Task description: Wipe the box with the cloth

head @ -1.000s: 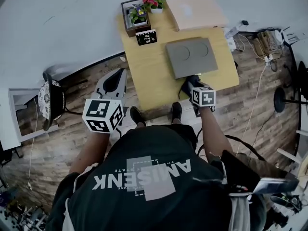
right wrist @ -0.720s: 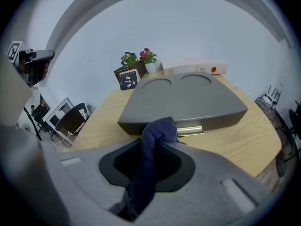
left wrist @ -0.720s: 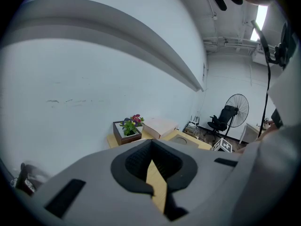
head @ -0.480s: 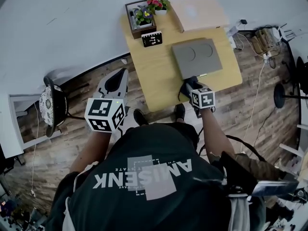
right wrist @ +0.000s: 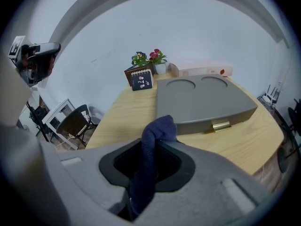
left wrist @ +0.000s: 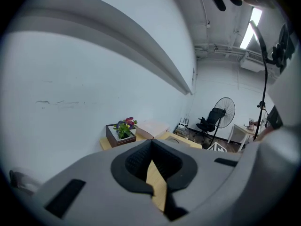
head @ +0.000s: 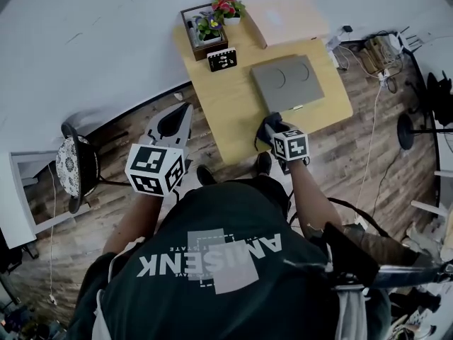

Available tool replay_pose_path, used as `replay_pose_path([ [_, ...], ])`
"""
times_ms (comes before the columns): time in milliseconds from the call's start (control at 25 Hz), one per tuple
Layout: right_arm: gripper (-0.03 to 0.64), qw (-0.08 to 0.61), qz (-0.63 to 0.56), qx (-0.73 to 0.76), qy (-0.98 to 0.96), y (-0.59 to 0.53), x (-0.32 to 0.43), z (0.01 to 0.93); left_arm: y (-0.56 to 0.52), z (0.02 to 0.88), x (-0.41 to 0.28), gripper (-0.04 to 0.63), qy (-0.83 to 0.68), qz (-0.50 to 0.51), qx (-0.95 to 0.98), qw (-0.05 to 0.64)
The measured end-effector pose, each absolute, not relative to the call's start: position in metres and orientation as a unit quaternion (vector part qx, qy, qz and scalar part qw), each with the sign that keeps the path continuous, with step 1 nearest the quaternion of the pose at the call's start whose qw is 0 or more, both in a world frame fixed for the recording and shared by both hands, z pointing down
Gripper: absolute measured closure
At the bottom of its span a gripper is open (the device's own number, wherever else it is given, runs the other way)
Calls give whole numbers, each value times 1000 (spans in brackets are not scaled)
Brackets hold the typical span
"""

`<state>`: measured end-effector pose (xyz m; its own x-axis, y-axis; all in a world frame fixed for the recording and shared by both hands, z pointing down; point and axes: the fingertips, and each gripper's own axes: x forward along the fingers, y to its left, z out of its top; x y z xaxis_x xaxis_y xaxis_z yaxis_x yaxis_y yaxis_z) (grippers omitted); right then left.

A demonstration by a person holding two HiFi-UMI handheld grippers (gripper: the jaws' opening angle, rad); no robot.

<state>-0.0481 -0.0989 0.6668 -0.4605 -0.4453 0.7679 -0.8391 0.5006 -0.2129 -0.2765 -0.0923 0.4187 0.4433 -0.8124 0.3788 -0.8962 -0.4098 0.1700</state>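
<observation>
Over the table's near edge, right gripper (head: 270, 123): in the head view it sits a touch further back from the box (head: 287, 83) than 1 second ago, when its tip met the box's near side. A sliver of table (head: 226, 108) now shows between them.
Left gripper (head: 182, 112): same view, off the table's left side above the floor, about where it was 1 second ago.
Meaning: nothing is wiping at this instant. This is probably a pause or reset, and the next stroke has to go forward and up onto the lid.
Shirt print: "AMISENK", upside down to the camera. The smaller line under it is too small to read.
Cube markers: black-and-white squares, no letters.
Left gripper view, jaws: tips closed together with nothing between them. A wedge of table shows through the gap below, and the planter (left wrist: 121, 133) stands far ahead.
Right gripper view, cloth (right wrist: 150, 159): dark blue, clamped upright between the jaws. Its bunched top is just short of the box front, left of the brass latch (right wrist: 220, 125).
Box: grey, flat and closed, with 2 round recesses in the lid and no label.
Card (right wrist: 141, 80): black with white marks, unreadable.
Carton (right wrist: 202, 69): pale, behind the box, with small red marks that are unreadable.
</observation>
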Motion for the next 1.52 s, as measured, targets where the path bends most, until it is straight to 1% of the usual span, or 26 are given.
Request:
replay_pose_path([
  [120,546,330,295,410,-798,-95,-55,664,-89,416,-279,595,-504,107,839,174],
  [360,546,297,319,453,-778,-83,-64,654,-88,417,-285,595,-484,107,851,171],
  [520,546,248,356,480,-762,-75,-66,650,-86,409,-286,595,-466,107,863,161],
  [600,546,236,367,497,-750,-74,-64,651,-83,409,-284,595,-451,112,872,152],
  [680,546,230,376,511,-738,-74,-63,652,-83,414,-283,595,-442,118,876,155],
  [840,546,187,419,541,-705,-74,-61,655,-86,418,-281,595,-440,117,876,160],
  [1000,546,201,409,552,-699,-84,-60,663,-88,416,-280,595,-444,120,874,157],
  [1160,546,198,404,573,-685,-103,-55,666,-93,408,-294,595,-456,135,869,134],
  [1320,546,203,410,577,-676,-112,-63,672,-96,415,-311,595,-474,138,857,148],
  [1520,546,209,416,575,-673,-120,-69,676,-99,422,-312,595,-471,147,856,154],
])
